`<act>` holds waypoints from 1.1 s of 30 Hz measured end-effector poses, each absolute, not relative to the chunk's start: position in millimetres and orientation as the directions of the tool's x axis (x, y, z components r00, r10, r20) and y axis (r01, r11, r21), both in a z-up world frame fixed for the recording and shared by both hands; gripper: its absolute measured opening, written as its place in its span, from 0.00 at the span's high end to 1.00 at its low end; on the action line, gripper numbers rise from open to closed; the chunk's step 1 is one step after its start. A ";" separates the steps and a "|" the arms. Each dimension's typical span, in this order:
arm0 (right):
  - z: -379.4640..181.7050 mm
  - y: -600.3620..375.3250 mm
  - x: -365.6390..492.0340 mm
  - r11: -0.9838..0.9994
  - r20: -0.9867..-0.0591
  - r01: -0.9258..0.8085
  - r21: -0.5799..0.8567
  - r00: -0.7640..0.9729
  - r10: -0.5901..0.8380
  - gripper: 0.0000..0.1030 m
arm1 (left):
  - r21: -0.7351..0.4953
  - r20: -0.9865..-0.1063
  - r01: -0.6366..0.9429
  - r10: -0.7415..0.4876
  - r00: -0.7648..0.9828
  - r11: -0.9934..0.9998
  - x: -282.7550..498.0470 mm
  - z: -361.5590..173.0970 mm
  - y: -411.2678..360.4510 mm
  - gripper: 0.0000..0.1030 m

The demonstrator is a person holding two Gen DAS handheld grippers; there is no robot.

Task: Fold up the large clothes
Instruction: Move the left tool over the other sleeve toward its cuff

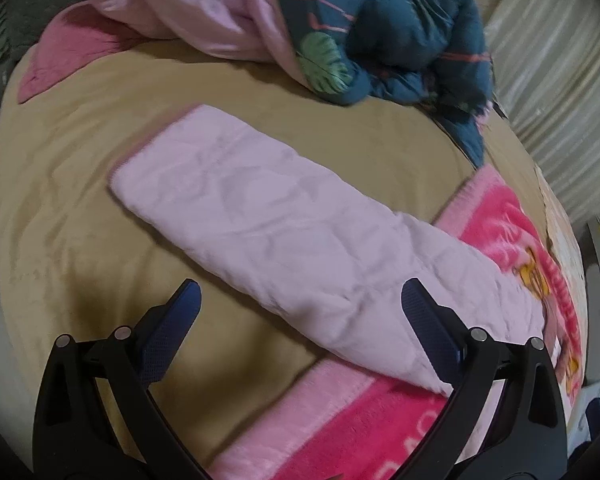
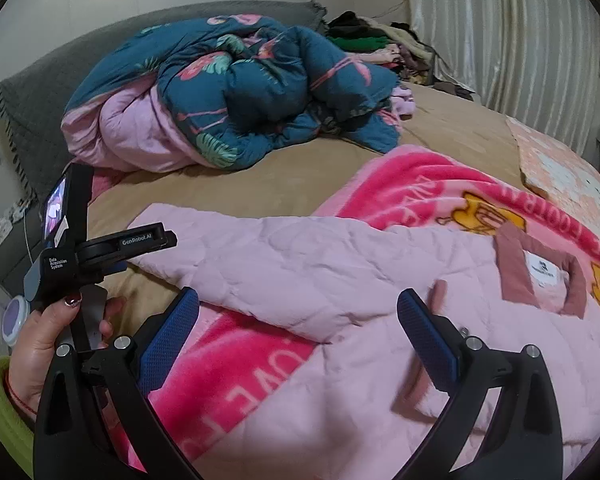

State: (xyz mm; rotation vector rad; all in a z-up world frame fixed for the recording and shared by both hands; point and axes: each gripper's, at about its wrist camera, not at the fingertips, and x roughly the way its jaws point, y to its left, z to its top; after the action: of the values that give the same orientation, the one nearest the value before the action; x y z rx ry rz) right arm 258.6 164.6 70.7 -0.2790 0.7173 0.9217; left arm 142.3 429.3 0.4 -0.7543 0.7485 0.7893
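At the lower left of the right wrist view a hand [image 2: 48, 332] holds the left gripper [image 1: 300, 308], whose jaws stand wide apart and empty above the sleeve [image 1: 260, 220] of the pink quilted jacket [image 2: 340, 280]. That sleeve stretches across the middle of the bed [image 1: 80, 160]. The jacket looks light, puffy and limp (likely slippery too), so a seam or cuff seems the surest hold. At lower centre, the right gripper [image 2: 298, 312] is likewise spread and empty over the jacket body, near the collar label [image 2: 544, 272].
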 end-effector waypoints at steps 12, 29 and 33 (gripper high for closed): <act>54.6 198.9 254.5 0.552 -0.696 -0.830 0.082 0.349 0.628 0.04 | -0.339 -0.813 -0.866 0.349 0.466 0.367 130.7 -23.0 466.2 0.09; 37.7 154.4 284.3 0.636 -0.716 -0.763 0.117 0.379 0.586 0.04 | -0.460 -0.808 -0.870 0.323 0.493 0.178 124.1 -79.6 514.8 0.09; 34.9 142.2 289.3 0.657 -0.721 -0.744 0.121 0.389 0.574 0.04 | -0.489 -0.781 -0.849 0.333 0.528 0.201 126.6 -76.9 513.7 0.13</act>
State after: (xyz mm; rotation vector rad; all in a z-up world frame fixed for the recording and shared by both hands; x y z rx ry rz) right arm 289.3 142.2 34.9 -0.2371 0.8133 0.8479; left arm 126.6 513.7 -76.9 -1.0678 0.5873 0.8946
